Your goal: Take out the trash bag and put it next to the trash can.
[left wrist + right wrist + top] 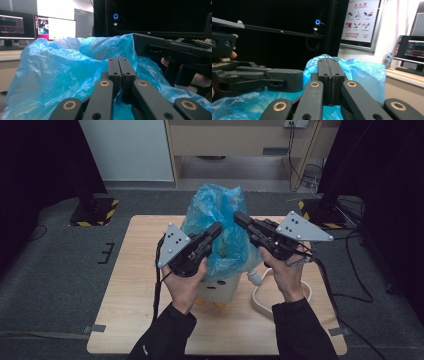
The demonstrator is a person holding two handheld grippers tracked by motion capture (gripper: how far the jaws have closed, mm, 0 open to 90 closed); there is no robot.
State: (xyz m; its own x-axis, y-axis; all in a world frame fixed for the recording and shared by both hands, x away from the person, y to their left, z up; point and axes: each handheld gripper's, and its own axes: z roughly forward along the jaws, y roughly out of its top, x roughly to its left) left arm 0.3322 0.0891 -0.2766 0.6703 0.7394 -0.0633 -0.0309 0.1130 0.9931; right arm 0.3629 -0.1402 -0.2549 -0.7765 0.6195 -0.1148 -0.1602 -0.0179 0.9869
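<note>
- High view: the blue bag (220,232) stands puffed up near the middle of the table (125,310), draped over a white bin (217,290), with both grippers up at its rim.
- That bag looks like thin plastic film, so I'd guess nearly weightless, floppy, a bit slick, and easy to tear if yanked. It won't hold a shape by itself.
- Best place to grab, imo, is the crinkled top edge, one side each, where the film bunches and gives the pads something to bite.
- Left gripper (118,60): jaws pressed together, with bag film caught low between them as far as I can tell. The hand holds it angled up and in toward the bag's left side.
- Right gripper (329,61): jaws squeezed flat together too; bag sits right behind them, but I can't tell for sure if film is pinched. It's angled in from the right, tip near the rim.
- A white cable (260,290) loops on the table by the bin.
</note>
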